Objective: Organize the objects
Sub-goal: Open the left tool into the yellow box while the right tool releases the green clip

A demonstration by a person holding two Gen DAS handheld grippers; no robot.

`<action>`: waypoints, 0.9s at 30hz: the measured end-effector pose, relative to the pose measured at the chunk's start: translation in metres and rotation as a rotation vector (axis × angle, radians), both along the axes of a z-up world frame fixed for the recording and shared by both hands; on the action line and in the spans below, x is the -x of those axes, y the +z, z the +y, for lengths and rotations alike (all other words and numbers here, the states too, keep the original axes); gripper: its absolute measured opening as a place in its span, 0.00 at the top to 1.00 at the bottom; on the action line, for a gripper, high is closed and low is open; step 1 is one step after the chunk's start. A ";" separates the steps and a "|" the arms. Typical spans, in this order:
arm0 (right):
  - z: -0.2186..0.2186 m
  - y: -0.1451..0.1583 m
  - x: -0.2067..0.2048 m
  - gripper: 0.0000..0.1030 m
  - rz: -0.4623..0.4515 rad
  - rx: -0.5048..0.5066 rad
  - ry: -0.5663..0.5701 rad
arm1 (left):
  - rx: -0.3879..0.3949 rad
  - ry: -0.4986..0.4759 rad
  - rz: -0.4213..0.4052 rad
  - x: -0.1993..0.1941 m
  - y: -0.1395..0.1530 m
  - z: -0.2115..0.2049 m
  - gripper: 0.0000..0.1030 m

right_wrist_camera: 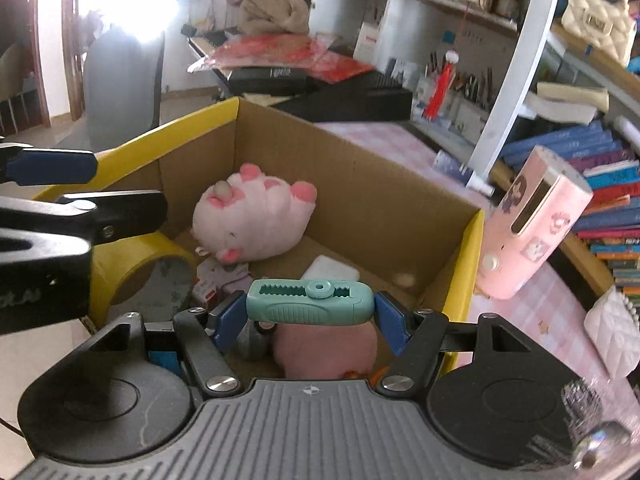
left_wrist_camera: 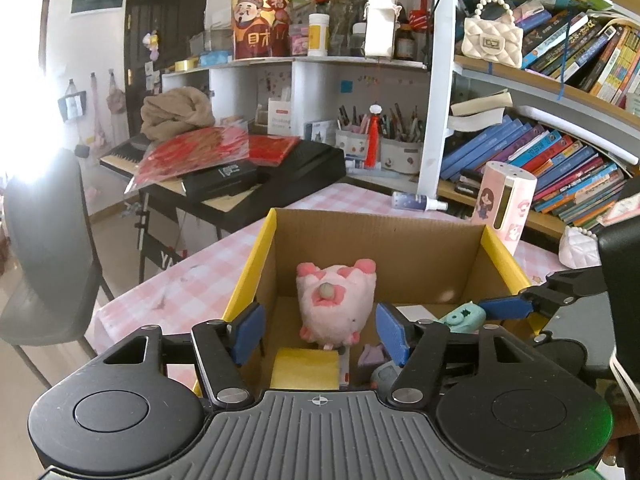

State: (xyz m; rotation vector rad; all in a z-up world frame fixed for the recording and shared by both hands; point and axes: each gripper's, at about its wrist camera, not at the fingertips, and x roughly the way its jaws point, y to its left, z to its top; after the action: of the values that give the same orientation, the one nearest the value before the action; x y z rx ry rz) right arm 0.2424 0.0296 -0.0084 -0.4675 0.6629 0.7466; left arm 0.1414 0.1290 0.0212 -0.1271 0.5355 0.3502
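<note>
The teal plastic tool (right_wrist_camera: 310,302), a flat oblong piece with a toothed slot and a round knob on its upper face, lies crosswise between the blue pads of the right gripper (right_wrist_camera: 310,314), which press on its two ends and grasp it above the open cardboard box (right_wrist_camera: 360,184). Below and just behind that clamped tool, inside the box, a pink soft shape and a grey object show, too hidden to name. Ahead of the right jaws a pink plush toy (right_wrist_camera: 250,220) lies on its side on the box floor, paws toward the far wall, with a white flat packet (right_wrist_camera: 330,268) on the floor to its right and a yellow tape roll (right_wrist_camera: 140,268) to its left. The left gripper (left_wrist_camera: 320,330) hangs over the near edge of the same box with its jaws released and nothing between the pads (left_wrist_camera: 250,330); no earlier view is given to compare. The plush (left_wrist_camera: 336,304) lies straight ahead of those open jaws on the box floor, and the tape roll (left_wrist_camera: 304,368) sits just under them. To the right of the left jaws, the teal tool (left_wrist_camera: 460,318) appears in the other gripper's blue finger. Outside the box, past its right wall, a pink cylindrical container (right_wrist_camera: 532,224) stands on the pink checked tablecloth (left_wrist_camera: 180,280).
</note>
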 end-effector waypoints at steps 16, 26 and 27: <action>-0.011 0.005 0.002 0.31 0.056 -0.043 -0.044 | 0.008 0.026 -0.035 0.017 0.007 -0.003 0.28; -0.038 0.030 0.039 0.28 0.005 -0.129 -0.111 | 0.028 -0.010 -0.094 0.039 0.019 -0.010 0.19; -0.041 0.033 0.043 0.28 -0.002 -0.136 -0.124 | 0.033 -0.018 -0.097 0.042 0.020 -0.010 0.19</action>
State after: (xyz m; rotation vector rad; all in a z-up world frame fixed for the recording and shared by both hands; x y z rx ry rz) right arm 0.1992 -0.0109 0.0246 -0.2999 0.6291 0.6690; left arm 0.0997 0.1189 0.0408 -0.1704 0.4463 0.3160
